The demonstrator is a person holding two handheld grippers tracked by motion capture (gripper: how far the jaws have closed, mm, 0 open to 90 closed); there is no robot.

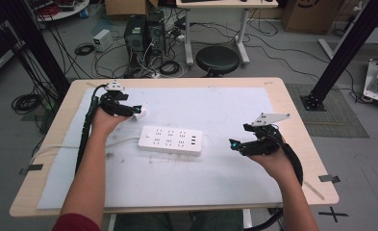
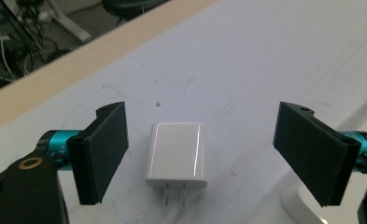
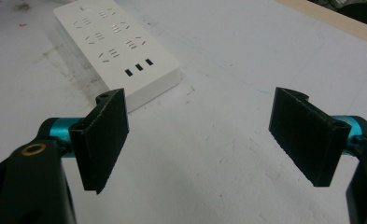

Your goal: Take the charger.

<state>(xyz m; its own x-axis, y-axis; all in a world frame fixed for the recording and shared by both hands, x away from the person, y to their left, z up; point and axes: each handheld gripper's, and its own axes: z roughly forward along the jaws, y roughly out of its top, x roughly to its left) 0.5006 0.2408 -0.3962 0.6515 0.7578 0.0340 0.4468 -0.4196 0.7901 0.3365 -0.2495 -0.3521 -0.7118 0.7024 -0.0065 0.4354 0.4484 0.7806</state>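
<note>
Presently, your stock on the table (image 1: 292, 125) reads as follows. Item one: white charger (image 2: 176, 155), lying flat on the pale mat (image 1: 225, 103) between the jaws of your left gripper (image 2: 218, 154), prongs pointing back toward the gripper's camera; jaws spread wide, neither pad touching it, a gap showing on both sides; in the high view the charger (image 1: 140, 113) sits at the tip of that gripper (image 1: 137, 112), just beyond the far left corner of the power strip. Item two: white power strip (image 1: 170, 139), flat near the mat's middle, its cord (image 1: 114, 142) trailing off to the left. Item three: your right gripper (image 3: 204, 140), held over bare mat to the right of the strip and apart from it; jaws released, nothing between them; the strip's end (image 3: 120, 51) lies ahead of its left jaw.
</note>
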